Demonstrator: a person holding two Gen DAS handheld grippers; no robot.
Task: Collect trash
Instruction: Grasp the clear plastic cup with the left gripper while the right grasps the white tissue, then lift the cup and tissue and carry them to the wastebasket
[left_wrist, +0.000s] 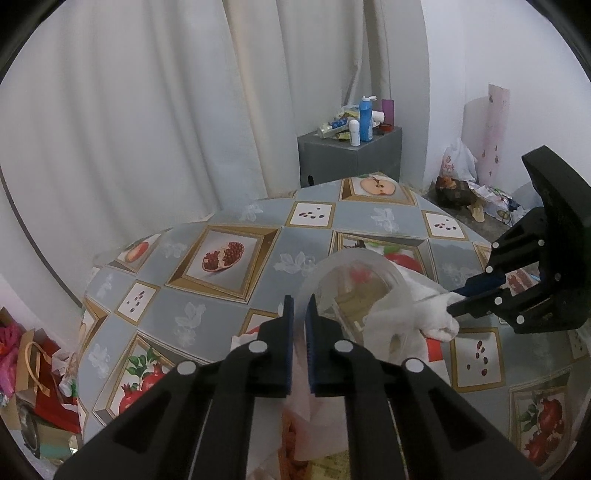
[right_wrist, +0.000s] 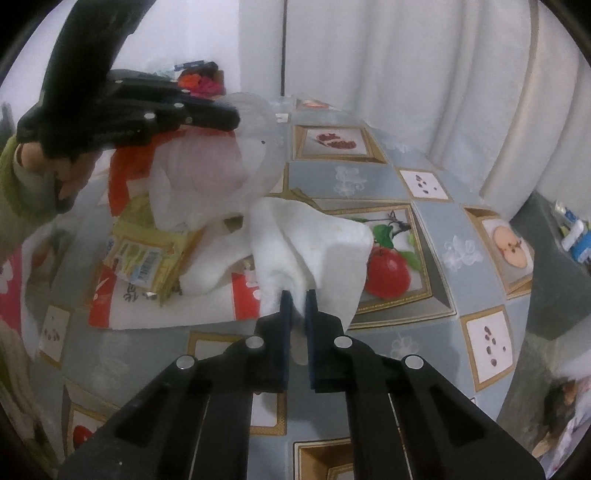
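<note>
My left gripper (left_wrist: 300, 301) is shut on the rim of a translucent plastic bag (left_wrist: 354, 280), holding its mouth up over the fruit-print table (left_wrist: 207, 317). In the right wrist view that left gripper (right_wrist: 236, 118) pinches the bag (right_wrist: 255, 158) at the upper left. My right gripper (right_wrist: 298, 295) is shut on a crumpled white napkin (right_wrist: 314, 236) that lies just beside the bag's mouth. From the left wrist, the right gripper (left_wrist: 455, 301) and the napkin (left_wrist: 436, 321) sit at the bag's right edge. A yellow wrapper (right_wrist: 147, 254) and a red-and-white paper (right_wrist: 162, 310) lie under the bag.
A grey cabinet (left_wrist: 351, 155) topped with bottles stands behind the table by the white curtains (left_wrist: 147, 129). Bags and clutter lie on the floor at the left (left_wrist: 37, 369) and back right (left_wrist: 461, 184). A hand in a green sleeve (right_wrist: 22, 192) holds the left gripper.
</note>
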